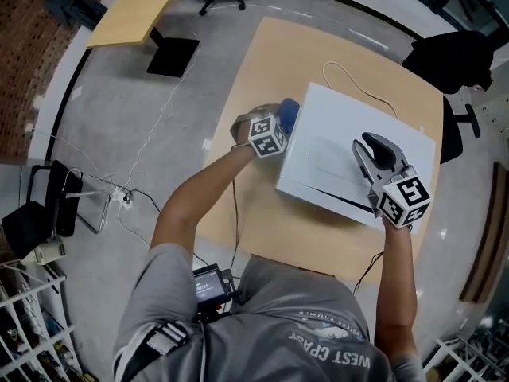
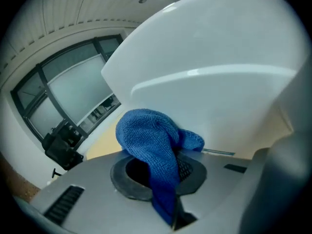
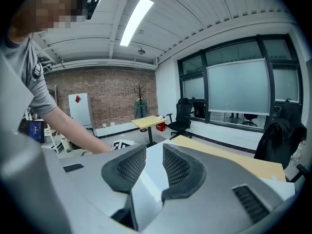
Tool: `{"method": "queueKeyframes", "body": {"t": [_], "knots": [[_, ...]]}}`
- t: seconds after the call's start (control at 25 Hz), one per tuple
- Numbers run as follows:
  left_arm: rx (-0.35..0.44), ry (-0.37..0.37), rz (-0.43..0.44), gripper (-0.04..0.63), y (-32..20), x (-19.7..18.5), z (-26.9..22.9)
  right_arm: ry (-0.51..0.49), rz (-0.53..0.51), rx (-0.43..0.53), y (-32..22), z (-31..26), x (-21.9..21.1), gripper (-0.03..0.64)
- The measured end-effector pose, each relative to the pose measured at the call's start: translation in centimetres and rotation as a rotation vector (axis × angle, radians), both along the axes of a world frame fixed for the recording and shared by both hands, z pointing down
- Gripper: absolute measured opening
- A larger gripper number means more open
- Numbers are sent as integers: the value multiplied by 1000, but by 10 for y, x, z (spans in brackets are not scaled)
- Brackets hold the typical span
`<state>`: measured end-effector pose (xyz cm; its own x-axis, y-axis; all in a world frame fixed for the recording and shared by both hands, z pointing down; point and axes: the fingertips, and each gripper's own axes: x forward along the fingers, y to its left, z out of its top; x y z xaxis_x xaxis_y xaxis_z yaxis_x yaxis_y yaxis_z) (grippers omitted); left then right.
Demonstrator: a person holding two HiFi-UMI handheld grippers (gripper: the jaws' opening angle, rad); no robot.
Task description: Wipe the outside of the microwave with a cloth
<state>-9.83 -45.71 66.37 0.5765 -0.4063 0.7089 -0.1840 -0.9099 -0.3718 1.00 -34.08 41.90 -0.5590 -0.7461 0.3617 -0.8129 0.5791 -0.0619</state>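
Left gripper (image 2: 157, 172) clamped on cloth (image 2: 148, 135); microwave (image 2: 219, 72) side just beyond its tips: press flat, stroke evenly. Right gripper (image 3: 147, 167) spread apart, gripping nothing; could brace the top.

The cloth (image 2: 151, 140) is blue with a fine looped weave. The microwave (image 1: 334, 134) is white, seemingly dark along its front edge. The table (image 1: 266, 50) is pale wood. The marker cube (image 1: 268, 135) bears black-and-white squares.
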Motion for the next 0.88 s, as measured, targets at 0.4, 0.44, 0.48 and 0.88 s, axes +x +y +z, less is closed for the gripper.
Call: {"method": "queueKeyframes", "body": {"t": [0.4, 0.44, 0.48, 0.88], "knots": [[-8, -48, 64, 63, 19, 2, -6, -44, 16, 20, 8, -4, 10, 109], [-13, -45, 79, 63, 34, -1, -7, -51, 17, 26, 8, -6, 12, 107], [-18, -41, 90, 63, 48, -5, -8, -58, 18, 31, 8, -7, 13, 106], [-83, -25, 178, 61, 189, -47, -24, -110, 13, 55, 12, -17, 22, 98]]}}
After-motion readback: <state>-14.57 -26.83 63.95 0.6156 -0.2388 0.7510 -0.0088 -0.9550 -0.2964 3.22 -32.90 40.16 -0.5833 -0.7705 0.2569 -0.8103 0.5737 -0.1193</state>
